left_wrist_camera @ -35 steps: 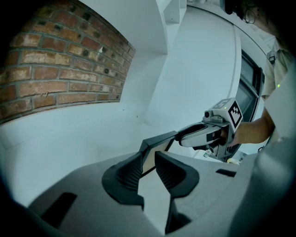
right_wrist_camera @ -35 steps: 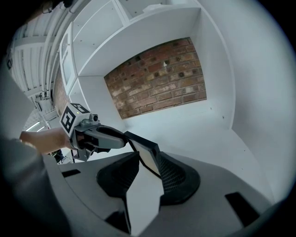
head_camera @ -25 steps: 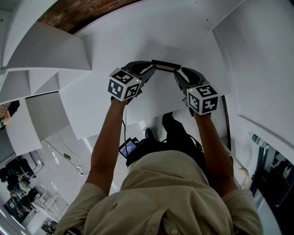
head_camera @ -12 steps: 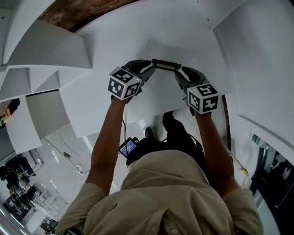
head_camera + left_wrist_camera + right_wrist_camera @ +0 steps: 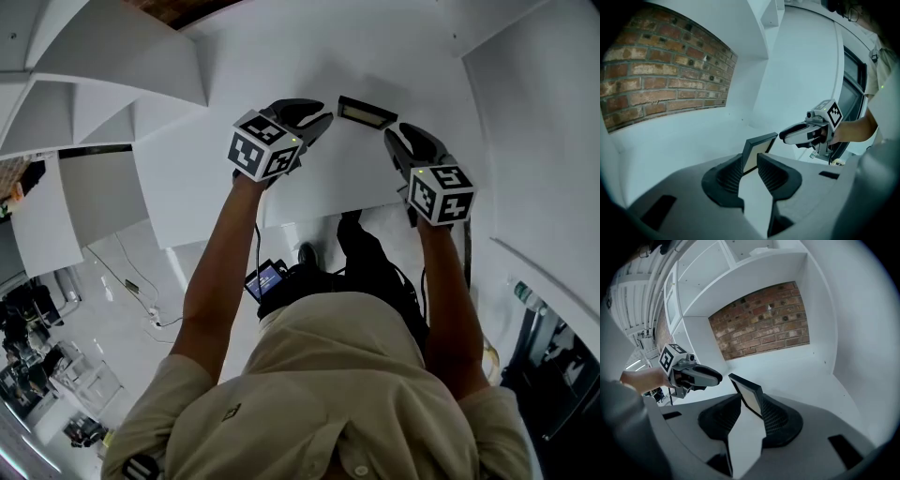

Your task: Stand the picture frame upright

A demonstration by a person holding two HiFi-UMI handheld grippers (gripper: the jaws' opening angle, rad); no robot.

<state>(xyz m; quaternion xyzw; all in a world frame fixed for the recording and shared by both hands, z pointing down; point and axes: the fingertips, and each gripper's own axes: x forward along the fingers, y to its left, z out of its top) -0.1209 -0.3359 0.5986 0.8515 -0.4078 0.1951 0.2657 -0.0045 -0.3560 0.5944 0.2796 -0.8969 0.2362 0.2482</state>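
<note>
A dark picture frame (image 5: 364, 112) stands on edge on the white shelf (image 5: 211, 178), at twelve o'clock. The left gripper (image 5: 322, 119) at its nine o'clock and the right gripper (image 5: 394, 133) at its four o'clock both gape empty, just beside it. A brushing jaw would likely topple it.

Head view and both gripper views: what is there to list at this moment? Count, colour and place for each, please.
picture frame: one, dark rim and pale face, standing on the shelf between the grippers, touching neither
shelf: one, white, in front of the person
brick wall: one, red-brown, behind the shelf
small screen: one, blue-lit, at the person's waist
left gripper: one, dark grey, left of the frame, jaws apart, empty
right gripper: one, dark grey, right of the frame, jaws apart, empty
</note>
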